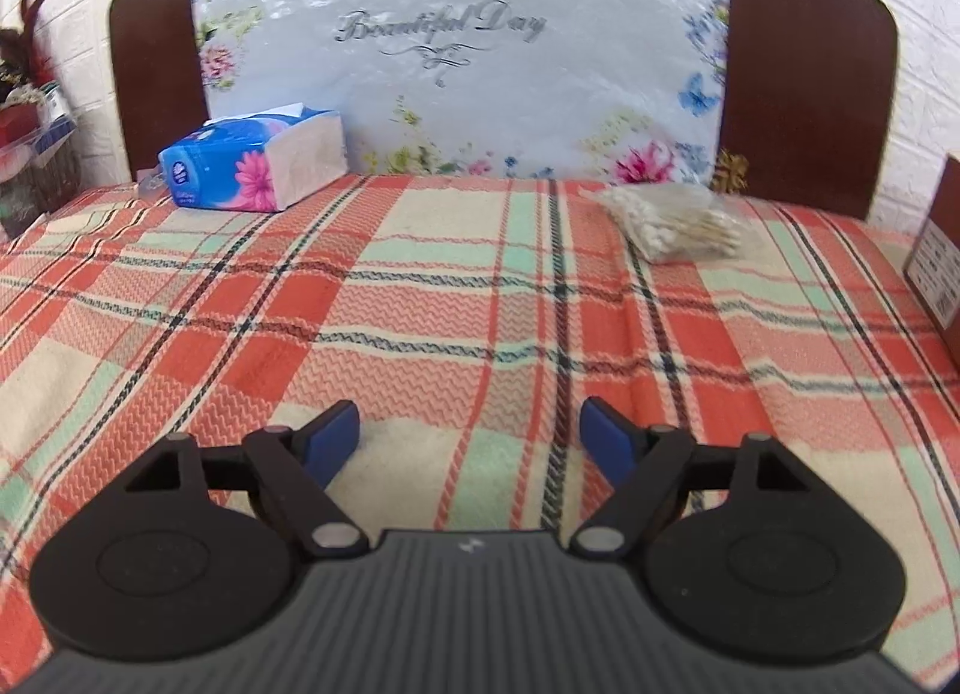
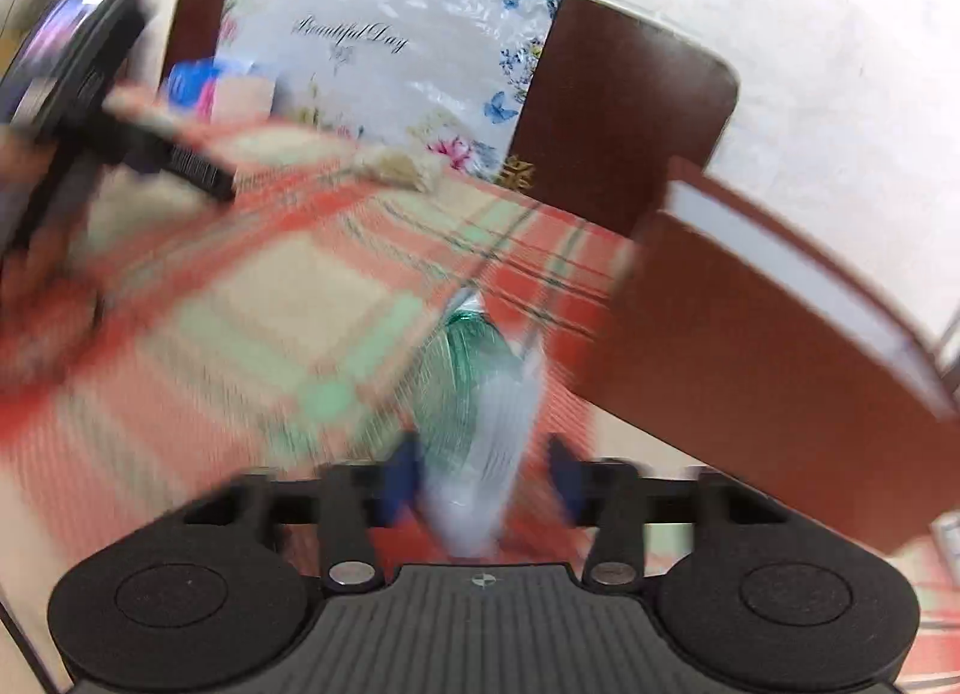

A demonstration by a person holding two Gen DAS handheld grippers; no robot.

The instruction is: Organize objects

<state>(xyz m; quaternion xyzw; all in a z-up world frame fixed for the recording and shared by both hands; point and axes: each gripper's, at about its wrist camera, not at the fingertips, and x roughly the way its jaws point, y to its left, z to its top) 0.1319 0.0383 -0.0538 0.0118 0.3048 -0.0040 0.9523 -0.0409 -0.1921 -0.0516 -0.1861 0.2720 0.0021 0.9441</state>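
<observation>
In the left wrist view my left gripper [image 1: 470, 442] is open and empty above the plaid bedcover [image 1: 420, 304]. A blue tissue pack [image 1: 255, 157] lies at the far left by the headboard. A clear bag of cotton swabs [image 1: 678, 223] lies at the far right. The right wrist view is blurred by motion. There my right gripper [image 2: 483, 481] has a clear plastic packet with green content [image 2: 480, 388] between its blue fingers. The jaws stand a little wider than the packet, so the grip is unclear. The brown box [image 2: 762, 376] is close on the right.
A floral "Beautiful Day" pillow [image 1: 462, 52] leans on the brown headboard [image 1: 804, 76]. A brown box edge [image 1: 939, 256] shows at the right. A cluttered nightstand [image 1: 30, 136] stands at the left. The left gripper's body [image 2: 78, 82] appears at the left of the right wrist view.
</observation>
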